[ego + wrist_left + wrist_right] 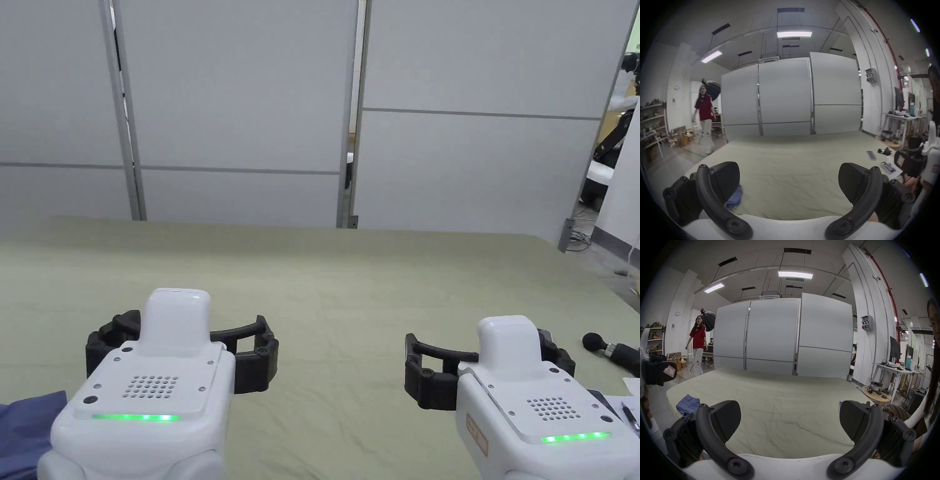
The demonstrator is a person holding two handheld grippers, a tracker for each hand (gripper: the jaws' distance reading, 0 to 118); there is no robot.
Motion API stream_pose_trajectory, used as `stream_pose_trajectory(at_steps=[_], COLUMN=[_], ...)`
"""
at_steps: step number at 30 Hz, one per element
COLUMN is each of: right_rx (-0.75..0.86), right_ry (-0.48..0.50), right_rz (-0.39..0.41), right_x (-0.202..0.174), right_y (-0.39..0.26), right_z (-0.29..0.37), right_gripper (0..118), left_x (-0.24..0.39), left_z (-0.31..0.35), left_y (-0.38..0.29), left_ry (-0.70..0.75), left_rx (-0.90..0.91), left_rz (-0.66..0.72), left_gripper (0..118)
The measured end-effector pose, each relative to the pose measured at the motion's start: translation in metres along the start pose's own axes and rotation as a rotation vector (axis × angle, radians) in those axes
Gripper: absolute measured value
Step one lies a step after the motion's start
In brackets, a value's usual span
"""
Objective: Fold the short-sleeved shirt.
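Observation:
A crumpled blue shirt (25,431) lies at the near left corner of the table (350,281), which is covered in olive-green cloth. In the left gripper view the shirt (735,198) peeks out just past the left jaw; in the right gripper view it (687,404) sits far to the left. My left gripper (184,344) hovers over the cloth just right of the shirt, jaws wide apart and empty (789,178). My right gripper (490,362) hangs over the right side, open too, with nothing between its jaws (790,417).
Grey partition panels (250,112) stand behind the table. A black handheld device (609,350), papers and a pen (628,415) lie at the right edge. A person in a red top (697,344) walks beyond the left end. Another person (932,369) stands at the right.

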State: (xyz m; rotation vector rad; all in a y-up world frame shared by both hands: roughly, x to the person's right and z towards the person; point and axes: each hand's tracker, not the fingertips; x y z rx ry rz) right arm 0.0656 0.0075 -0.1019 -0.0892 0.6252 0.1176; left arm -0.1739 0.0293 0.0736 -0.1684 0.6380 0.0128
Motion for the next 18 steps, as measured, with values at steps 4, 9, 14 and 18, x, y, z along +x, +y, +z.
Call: stream_pose_trajectory(at_steps=[4, 9, 14, 18], right_rx=[-0.004, -0.006, 0.001, 0.013], right_ry=[0.001, 0.0, -0.005, -0.015], right_rz=[-0.012, -0.016, -0.023, -0.024], right_x=[0.001, 0.003, 0.004, 0.004], right_y=[0.0, 0.0, 0.002, 0.002], right_z=[-0.001, -0.002, -0.001, 0.001], right_gripper=[118, 118, 118, 118], left_x=[-0.008, -0.009, -0.006, -0.014], left_z=[-0.002, -0.001, 0.0, 0.001], left_y=[0.001, 0.003, 0.0, -0.002], left_ry=[-0.014, -0.015, -0.045, -0.076], left_rx=[0.02, 0.001, 0.048, 0.123], left_rz=[0.035, 0.062, 0.003, 0.015], left_gripper=[118, 118, 118, 118])
